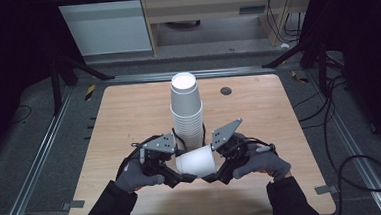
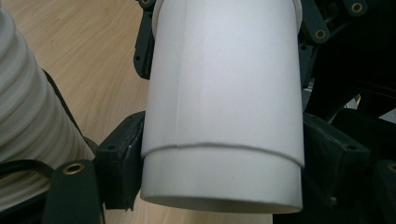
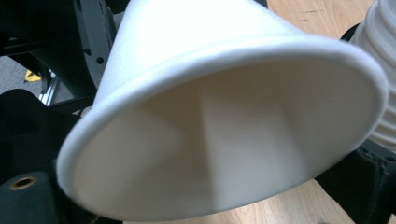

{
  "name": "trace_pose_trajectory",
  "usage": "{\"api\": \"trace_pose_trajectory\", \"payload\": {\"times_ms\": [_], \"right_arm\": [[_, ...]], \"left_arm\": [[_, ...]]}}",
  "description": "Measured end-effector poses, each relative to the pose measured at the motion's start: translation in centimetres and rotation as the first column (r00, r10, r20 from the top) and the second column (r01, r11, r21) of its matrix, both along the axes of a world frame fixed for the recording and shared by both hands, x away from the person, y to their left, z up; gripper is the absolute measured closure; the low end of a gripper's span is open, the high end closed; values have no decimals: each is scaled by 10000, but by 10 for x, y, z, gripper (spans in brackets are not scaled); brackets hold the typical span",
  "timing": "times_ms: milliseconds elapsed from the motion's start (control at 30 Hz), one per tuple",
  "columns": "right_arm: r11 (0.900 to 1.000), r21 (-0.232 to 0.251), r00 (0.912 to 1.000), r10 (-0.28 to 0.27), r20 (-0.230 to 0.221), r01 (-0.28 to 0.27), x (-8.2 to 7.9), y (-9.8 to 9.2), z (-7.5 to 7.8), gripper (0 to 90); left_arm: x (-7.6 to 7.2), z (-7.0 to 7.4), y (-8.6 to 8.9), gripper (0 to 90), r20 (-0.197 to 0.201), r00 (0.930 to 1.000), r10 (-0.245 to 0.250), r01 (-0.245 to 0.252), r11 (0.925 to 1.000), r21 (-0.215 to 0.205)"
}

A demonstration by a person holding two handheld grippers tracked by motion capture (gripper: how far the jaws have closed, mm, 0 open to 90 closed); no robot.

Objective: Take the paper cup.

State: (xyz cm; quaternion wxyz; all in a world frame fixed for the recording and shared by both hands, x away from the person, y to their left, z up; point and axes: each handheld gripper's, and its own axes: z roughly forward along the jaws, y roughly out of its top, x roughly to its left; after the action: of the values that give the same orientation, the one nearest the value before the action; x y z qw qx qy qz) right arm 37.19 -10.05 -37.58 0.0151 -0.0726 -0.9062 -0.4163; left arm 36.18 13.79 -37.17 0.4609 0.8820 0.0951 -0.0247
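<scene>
Matt white paper cup (image 2: 224, 93), wood-grain table (image 1: 129, 121).

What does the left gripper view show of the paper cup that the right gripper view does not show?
The left gripper view shows the paper cup from outside: its side seam and base end, with black pads against both sides. The right gripper view shows its rolled rim and hollow inside. Both share the cup, the stack of cups and the wooden table.

High view: fixed above the near edge of the bench (image 1: 128, 111), facing forward and down, well back. Left gripper view: pressed close against the side of a paper cup (image 2: 224, 93). Right gripper view: close, facing into that cup's mouth. Shared by all three: cup and stack (image 1: 186, 112).
</scene>
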Motion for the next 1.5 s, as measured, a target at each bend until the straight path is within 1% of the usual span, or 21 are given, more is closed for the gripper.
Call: {"api": "trace_pose_trajectory", "payload": {"times_ms": [67,100,133,333,433,467,533,600,633,667,767,800,833,867,900,933,1000,1067,1133,1233,1500], "right_arm": [[9997,230,10000,-81,55,80,-1,-1,0,68],[9997,230,10000,-81,55,80,-1,-1,0,68],[9991,383,9999,-165,48,163,-1,-2,1,59],[9964,736,9989,-429,172,415,-1,-8,6,50],[9924,1083,9978,-610,242,580,-2,-13,10,48],[9887,1367,9977,-646,203,613,-2,-16,13,47],[9874,1457,9976,-657,204,621,-2,-18,14,47],[9824,1711,9966,-799,213,751,-4,-24,16,45],[9807,1769,9959,-880,218,828,-4,-26,17,44],[9807,1769,9959,-880,218,828,-4,-26,17,44],[9748,1932,9929,-1174,204,1113,-5,-30,16,43],[9698,2085,9909,-1333,169,1269,-5,-33,15,42],[9698,2085,9909,-1333,169,1269,-5,-33,15,42],[9667,2170,9899,-1414,116,1355,-6,-34,14,42],[9607,2364,9885,-1511,41,1458,-6,-35,12,41],[9607,2364,9885,-1511,41,1458,-6,-35,12,41],[9536,2537,9862,-1653,-83,1620,-7,-35,9,42],[9525,2585,9864,-1638,-114,1611,-7,-35,8,42],[9477,2774,9871,-1585,-205,1579,-9,-33,6,42],[9451,2833,9864,-1629,-237,1629,-9,-32,5,42],[9272,3242,9821,-1814,-498,1877,-9,-31,-1,40]], "left_arm": [[0,0,1,231,-21,10000,-17,17,10000,-13],[0,1,1,231,-30,10000,15,-15,10000,-57],[0,0,1,231,23,9999,104,-103,9999,-80],[1,0,6,232,16,9997,255,-255,9996,-132],[2,-1,10,231,32,9993,377,-377,9993,-62],[3,-3,12,231,-5,9988,480,-480,9988,-97],[4,-6,17,231,-62,9982,600,-601,9981,-149],[3,-9,25,230,-142,9963,842,-847,9957,-370],[3,-9,25,230,-142,9963,842,-847,9957,-370],[3,-10,28,230,-146,9957,912,-918,9947,-468],[2,-12,38,230,-210,9929,1171,-1184,9895,-831],[1,-12,43,229,-189,9921,1242,-1255,9867,-1033],[1,-12,43,229,-189,9921,1242,-1255,9867,-1033],[0,-12,45,229,-147,9915,1295,-1303,9845,-1176],[-1,-11,47,229,-135,9912,1314,-1320,9809,-1427],[-1,-11,47,229,-135,9912,1314,-1320,9809,-1427],[0,-11,48,229,-164,9914,1298,-1307,9758,-1755],[0,-11,47,228,-156,9917,1274,-1282,9760,-1762],[0,-11,44,228,-133,9921,1245,-1249,9763,-1766],[0,-11,39,228,-36,9930,1177,-1164,9764,-1817],[1,-8,25,228,100,9944,1051,-1010,9749,-1985]]}}
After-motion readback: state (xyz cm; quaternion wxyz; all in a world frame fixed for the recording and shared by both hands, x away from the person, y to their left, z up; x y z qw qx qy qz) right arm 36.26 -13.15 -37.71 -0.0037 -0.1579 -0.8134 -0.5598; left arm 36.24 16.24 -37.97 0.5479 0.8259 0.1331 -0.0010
